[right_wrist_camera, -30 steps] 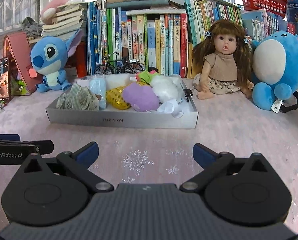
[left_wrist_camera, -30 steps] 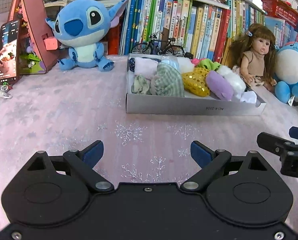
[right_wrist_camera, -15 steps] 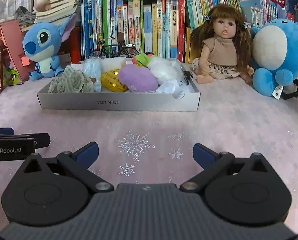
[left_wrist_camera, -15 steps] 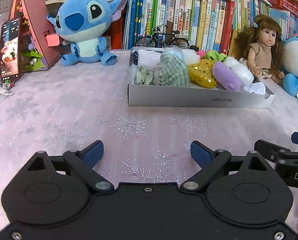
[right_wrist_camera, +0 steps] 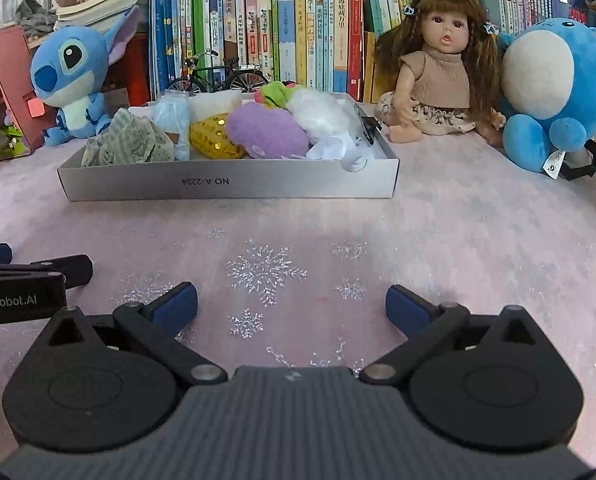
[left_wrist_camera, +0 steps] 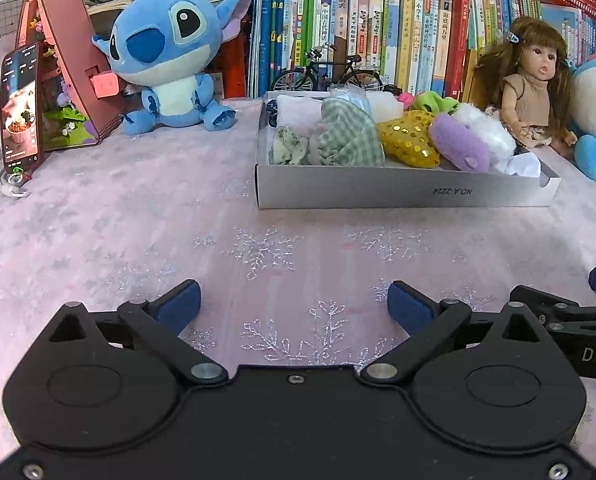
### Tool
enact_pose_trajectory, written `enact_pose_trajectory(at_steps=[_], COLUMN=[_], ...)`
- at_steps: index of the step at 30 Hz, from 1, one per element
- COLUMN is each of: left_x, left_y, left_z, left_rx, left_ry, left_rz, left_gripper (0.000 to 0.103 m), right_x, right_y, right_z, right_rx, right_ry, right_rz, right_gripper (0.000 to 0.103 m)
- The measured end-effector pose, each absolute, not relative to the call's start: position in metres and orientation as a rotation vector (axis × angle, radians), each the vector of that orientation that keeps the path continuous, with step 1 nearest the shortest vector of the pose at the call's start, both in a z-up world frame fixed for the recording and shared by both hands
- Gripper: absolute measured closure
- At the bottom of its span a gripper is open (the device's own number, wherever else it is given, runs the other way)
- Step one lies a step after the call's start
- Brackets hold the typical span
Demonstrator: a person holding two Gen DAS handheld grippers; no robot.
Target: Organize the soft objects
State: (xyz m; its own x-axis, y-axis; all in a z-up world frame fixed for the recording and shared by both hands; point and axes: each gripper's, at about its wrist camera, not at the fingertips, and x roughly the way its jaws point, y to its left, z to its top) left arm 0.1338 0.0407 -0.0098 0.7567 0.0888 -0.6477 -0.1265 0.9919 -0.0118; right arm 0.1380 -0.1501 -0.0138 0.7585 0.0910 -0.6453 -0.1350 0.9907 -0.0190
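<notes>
A grey cardboard box (left_wrist_camera: 406,192) (right_wrist_camera: 225,184) stands on the pink snowflake cloth and holds several soft things: a green checked cloth (left_wrist_camera: 348,136), a gold sequin pouch (left_wrist_camera: 408,142) (right_wrist_camera: 213,140), a purple plush (left_wrist_camera: 460,146) (right_wrist_camera: 265,130), a white fluffy piece (left_wrist_camera: 486,128) (right_wrist_camera: 318,110) and a floral cloth (right_wrist_camera: 127,144). My left gripper (left_wrist_camera: 293,306) is open and empty, well short of the box. My right gripper (right_wrist_camera: 291,306) is open and empty too, beside the left one.
A blue Stitch plush (left_wrist_camera: 165,60) (right_wrist_camera: 71,76) sits left of the box. A doll (left_wrist_camera: 532,84) (right_wrist_camera: 438,72) and a round blue plush (right_wrist_camera: 554,80) sit on the right. Books and a model bicycle (left_wrist_camera: 326,74) line the back. A phone (left_wrist_camera: 21,108) leans at the left.
Both grippers have drawn back from the box toward the near edge of the table, and the box looks farther off. Both stay open and empty.
</notes>
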Motion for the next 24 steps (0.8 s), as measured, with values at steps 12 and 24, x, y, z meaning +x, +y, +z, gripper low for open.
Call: enact_pose_trajectory(at_steps=[12,24], left_x=[0.1361,0.1363], left_y=[0.0405,0.0407], left_z=[-0.0114,-0.0119], left_rx=[-0.053,-0.054], left_ry=[0.709,0.709], left_rz=[0.126,0.128], left_gripper=[0.0,0.0], right_x=[0.1382,0.1382], right_y=[-0.1493,-0.1491], right_z=[-0.0151,-0.0156], right_rx=[-0.065,-0.064], right_ry=[0.703,0.703], right_rz=[0.12,0.12], right_gripper=[0.0,0.0])
